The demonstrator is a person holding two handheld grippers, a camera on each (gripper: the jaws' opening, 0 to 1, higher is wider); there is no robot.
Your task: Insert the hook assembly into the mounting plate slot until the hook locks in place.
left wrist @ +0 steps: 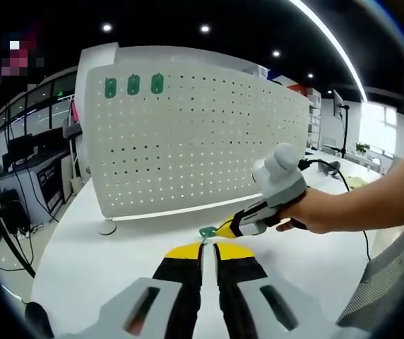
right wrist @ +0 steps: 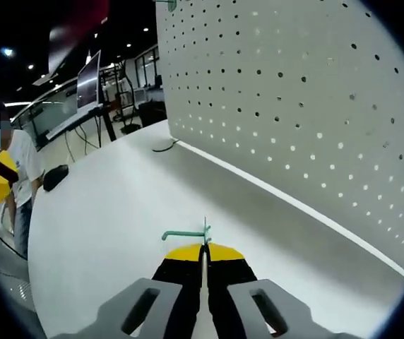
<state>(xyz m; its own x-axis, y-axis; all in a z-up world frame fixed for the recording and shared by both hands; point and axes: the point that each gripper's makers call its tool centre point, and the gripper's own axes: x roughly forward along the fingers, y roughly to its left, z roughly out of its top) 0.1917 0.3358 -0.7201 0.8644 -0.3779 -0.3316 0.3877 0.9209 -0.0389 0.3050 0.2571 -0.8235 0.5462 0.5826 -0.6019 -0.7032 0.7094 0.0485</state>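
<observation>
Right gripper view — hand-held gripper (right wrist: 203, 248) pinches thin green hook (right wrist: 186, 234).

A white pegboard (left wrist: 202, 141) is patterned with even rows of small dark holes, and three green hooks (left wrist: 133, 85) sit in a row near its upper corner. The tabletop (left wrist: 103, 261) is plain white, and a slim teal-green hook (right wrist: 186, 234) shows against it at the tips of the right gripper (right wrist: 204, 248). Both the left gripper (left wrist: 209, 248) and the right one have black jaws capped in bright yellow, on pale grey bodies.
</observation>
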